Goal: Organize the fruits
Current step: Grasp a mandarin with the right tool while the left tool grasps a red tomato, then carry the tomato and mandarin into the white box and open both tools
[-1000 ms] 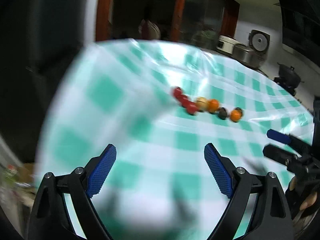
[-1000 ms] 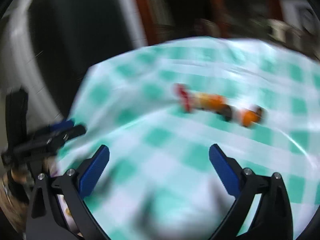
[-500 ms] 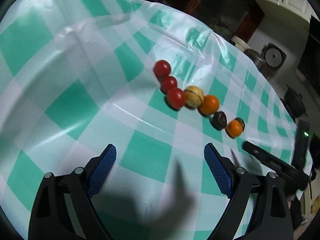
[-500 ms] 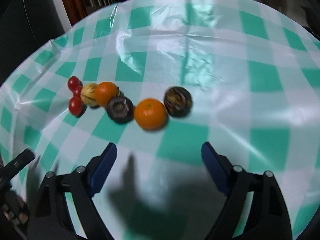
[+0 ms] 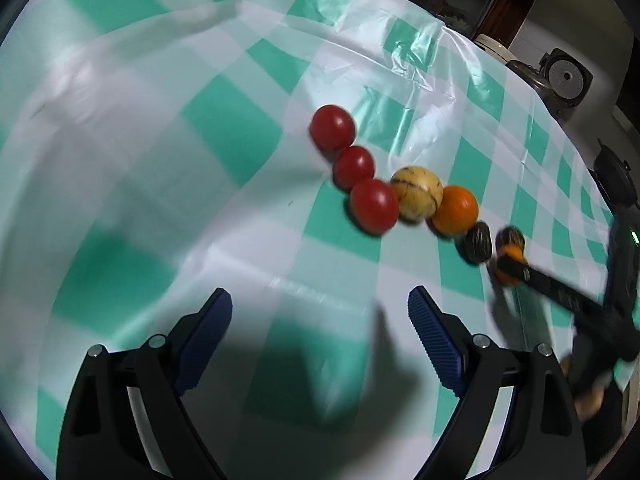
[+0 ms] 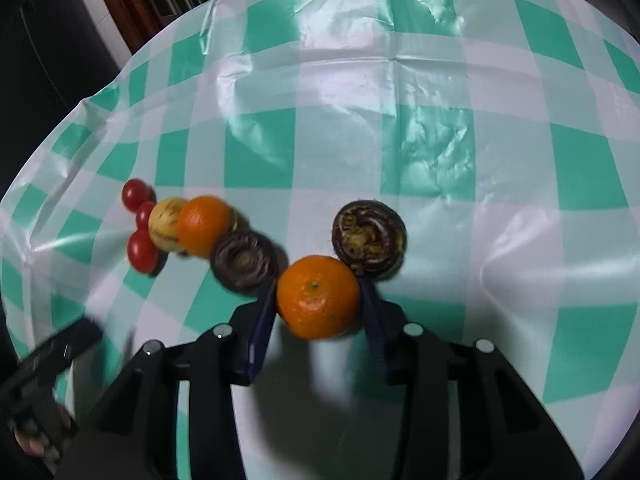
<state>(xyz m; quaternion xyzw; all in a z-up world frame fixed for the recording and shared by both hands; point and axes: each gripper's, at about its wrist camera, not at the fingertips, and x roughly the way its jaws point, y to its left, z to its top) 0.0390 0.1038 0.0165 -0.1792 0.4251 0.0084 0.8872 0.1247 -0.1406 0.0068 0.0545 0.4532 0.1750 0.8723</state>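
Right wrist: right gripper point(image 6: 318, 300) jaws clamped on mandarin point(image 6: 318, 297); left gripper point(image 5: 320, 320) jaws wide, empty.

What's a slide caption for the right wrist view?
Right gripper shut on a mandarin beside two dark fruits on the checked tablecloth.

Tablecloth point(image 5: 224, 136), green/white check, glossy plastic, creased, covers whole table. Bkgd upper right, left wrist view: rice cooker point(image 5: 566, 80), round lid, grey; white appliance point(image 5: 494, 46) beside it; dark pot point(image 5: 614, 176) further right. Right wrist view: wooden frame point(image 6: 120, 12), dark, upper left.
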